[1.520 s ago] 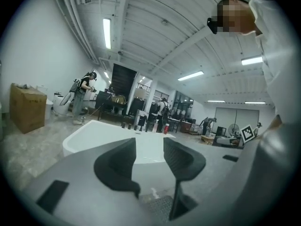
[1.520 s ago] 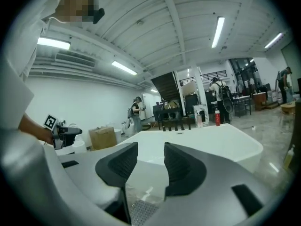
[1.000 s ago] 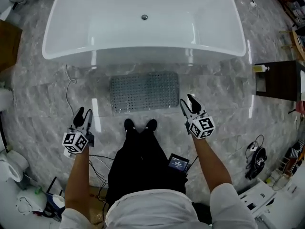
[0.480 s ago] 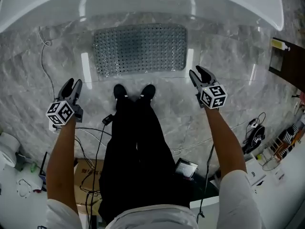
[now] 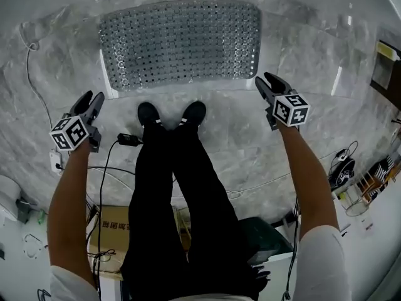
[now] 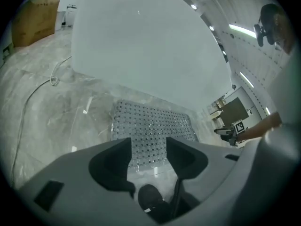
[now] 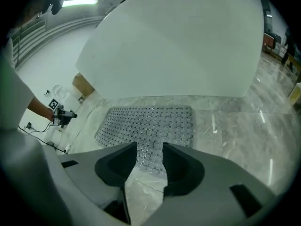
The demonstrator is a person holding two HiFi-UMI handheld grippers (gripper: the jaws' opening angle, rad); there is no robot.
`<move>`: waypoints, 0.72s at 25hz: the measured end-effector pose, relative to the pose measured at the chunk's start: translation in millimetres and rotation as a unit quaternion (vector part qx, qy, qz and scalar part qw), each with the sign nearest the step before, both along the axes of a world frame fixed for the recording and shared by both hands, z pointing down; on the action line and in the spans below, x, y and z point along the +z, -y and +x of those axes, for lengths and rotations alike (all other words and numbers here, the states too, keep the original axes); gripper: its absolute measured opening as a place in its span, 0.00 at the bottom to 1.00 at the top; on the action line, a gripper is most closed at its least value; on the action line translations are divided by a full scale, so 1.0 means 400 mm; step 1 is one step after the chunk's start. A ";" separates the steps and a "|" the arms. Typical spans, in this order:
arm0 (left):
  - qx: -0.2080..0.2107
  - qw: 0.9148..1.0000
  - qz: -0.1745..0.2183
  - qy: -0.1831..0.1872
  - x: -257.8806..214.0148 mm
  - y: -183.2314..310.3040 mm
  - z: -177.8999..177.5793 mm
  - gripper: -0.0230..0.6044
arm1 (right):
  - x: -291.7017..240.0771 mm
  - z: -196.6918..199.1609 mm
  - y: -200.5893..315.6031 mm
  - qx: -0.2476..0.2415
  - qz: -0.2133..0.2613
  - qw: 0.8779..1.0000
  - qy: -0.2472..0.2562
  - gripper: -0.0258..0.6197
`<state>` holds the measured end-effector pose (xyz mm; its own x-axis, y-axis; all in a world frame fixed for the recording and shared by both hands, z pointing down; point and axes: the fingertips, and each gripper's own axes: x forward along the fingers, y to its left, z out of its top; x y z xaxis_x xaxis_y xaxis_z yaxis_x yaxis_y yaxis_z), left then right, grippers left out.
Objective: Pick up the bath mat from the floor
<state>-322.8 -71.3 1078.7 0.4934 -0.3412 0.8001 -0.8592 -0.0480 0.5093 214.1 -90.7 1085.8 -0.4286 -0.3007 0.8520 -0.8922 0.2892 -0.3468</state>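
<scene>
Left tongs (image 5: 92,99) & right tongs (image 5: 265,80) opening, empty; bath mat (image 5: 180,42) prob floppy, suction-stuck: peel from near corners.

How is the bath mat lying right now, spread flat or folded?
Spread flat. The bath mat lies open on the marble floor, its whole dotted rectangle showing, no fold visible.

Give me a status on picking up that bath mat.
Done: nothing; the bath mat lies flat on the floor. In hand: left gripper opening its fingers, right gripper open, both empty, by its near corners. Left: grasp and lift.
</scene>
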 end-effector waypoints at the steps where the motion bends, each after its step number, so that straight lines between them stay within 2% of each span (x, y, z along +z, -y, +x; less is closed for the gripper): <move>1: 0.005 1.000 -0.005 0.002 0.033 0.001 0.002 0.40 | 0.030 0.009 0.002 0.001 -0.001 1.000 -0.002 0.33; 7: -0.018 0.999 -0.026 0.015 0.212 0.005 -0.034 0.40 | 0.198 0.063 0.023 0.082 -0.001 0.997 -0.017 0.36; 12: -0.021 0.999 -0.036 0.023 0.333 0.020 -0.048 0.43 | 0.309 0.095 0.056 0.067 0.005 0.997 -0.040 0.36; 16: -0.005 0.998 -0.026 0.057 0.413 0.041 -0.073 0.43 | 0.378 0.130 0.087 0.042 0.016 0.997 -0.064 0.37; 18: -0.006 0.998 -0.030 0.058 0.451 0.050 -0.077 0.43 | 0.405 0.148 0.109 0.040 0.017 0.997 -0.068 0.37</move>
<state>-353.5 -91.2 1259.3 0.3927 -0.2959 0.8707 -0.9128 -0.0097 0.4084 273.5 -134.2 1247.8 -0.2841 -0.3591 0.8890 -0.9507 0.2259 -0.2126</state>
